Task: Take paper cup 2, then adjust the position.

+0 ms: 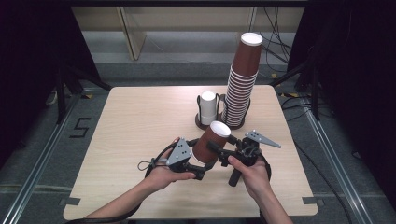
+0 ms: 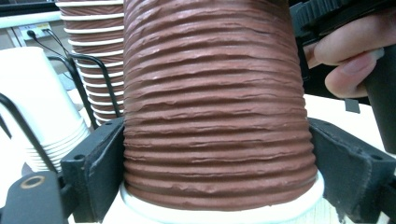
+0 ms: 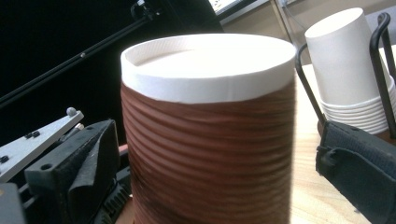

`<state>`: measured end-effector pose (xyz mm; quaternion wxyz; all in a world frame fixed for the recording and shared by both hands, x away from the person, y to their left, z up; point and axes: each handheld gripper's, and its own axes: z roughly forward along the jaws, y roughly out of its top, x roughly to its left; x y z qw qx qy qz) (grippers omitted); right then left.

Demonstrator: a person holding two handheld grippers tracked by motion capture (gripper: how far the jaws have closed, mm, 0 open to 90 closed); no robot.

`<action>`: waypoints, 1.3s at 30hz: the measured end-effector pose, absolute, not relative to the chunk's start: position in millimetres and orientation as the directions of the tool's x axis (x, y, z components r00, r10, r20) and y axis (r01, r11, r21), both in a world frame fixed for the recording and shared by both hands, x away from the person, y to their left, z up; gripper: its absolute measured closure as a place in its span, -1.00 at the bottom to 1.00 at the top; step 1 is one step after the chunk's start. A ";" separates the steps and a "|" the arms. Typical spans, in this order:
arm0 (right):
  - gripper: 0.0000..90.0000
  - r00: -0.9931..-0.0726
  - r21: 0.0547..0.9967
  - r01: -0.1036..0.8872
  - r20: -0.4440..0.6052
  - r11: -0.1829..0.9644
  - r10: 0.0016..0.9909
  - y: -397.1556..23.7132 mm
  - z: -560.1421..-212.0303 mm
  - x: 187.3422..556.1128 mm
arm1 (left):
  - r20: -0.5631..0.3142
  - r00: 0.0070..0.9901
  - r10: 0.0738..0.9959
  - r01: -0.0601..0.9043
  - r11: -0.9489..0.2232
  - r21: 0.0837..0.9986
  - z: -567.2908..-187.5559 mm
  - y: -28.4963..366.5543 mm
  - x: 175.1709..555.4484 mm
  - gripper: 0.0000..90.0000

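Centrally, in the lower middle of the high view, a brown ribbed paper cup (image 1: 209,142) was held upside down and tilted, white base toward the upper right, between the left gripper (image 1: 198,170) and the right gripper (image 1: 218,148), above a light wooden table (image 1: 140,121). Behind it, toward the upper centre, a black wire rack (image 1: 201,122) held a short stack of white cups (image 1: 208,107); a tall stack of brown cups (image 1: 242,84) rose just to its right. Left gripper view: the brown cup occupied the centre, its rim at the bottom edge; both black jaws pressed against its ribbed wall low down, pinching it. White cups sat at the left edge, the brown stack at upper left, and fingers (image 2: 348,60) of the other hand at upper right. Right gripper view: the cup's white base stood at upper centre; the jaws stood spread on either side of it, the right one clear of the wall, the white cups at upper right.
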<state>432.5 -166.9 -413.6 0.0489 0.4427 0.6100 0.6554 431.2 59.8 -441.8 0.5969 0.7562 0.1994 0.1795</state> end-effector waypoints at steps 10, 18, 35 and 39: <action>-0.99 -0.671 0.883 0.438 0.448 -0.171 0.591 -174.0 -396.1 423.2 | 0.075 0.854 0.515 0.060 -0.242 0.968 -429.8 81.4 428.1 -0.74; -0.96 -0.737 0.927 0.373 0.316 -0.030 0.597 -190.8 -386.9 409.7 | 0.093 0.860 0.501 0.048 -0.261 0.964 -423.8 92.2 427.6 -0.73; -0.85 -0.714 0.933 0.359 0.251 0.034 0.653 -213.4 -395.3 399.8 | 0.106 0.853 0.511 0.063 -0.301 0.951 -416.5 107.0 424.5 -0.74; -0.78 -0.762 0.930 0.343 0.193 0.132 0.618 -206.7 -399.1 396.5 | 0.114 0.858 0.501 0.067 -0.331 0.941 -417.5 110.7 426.2 -0.74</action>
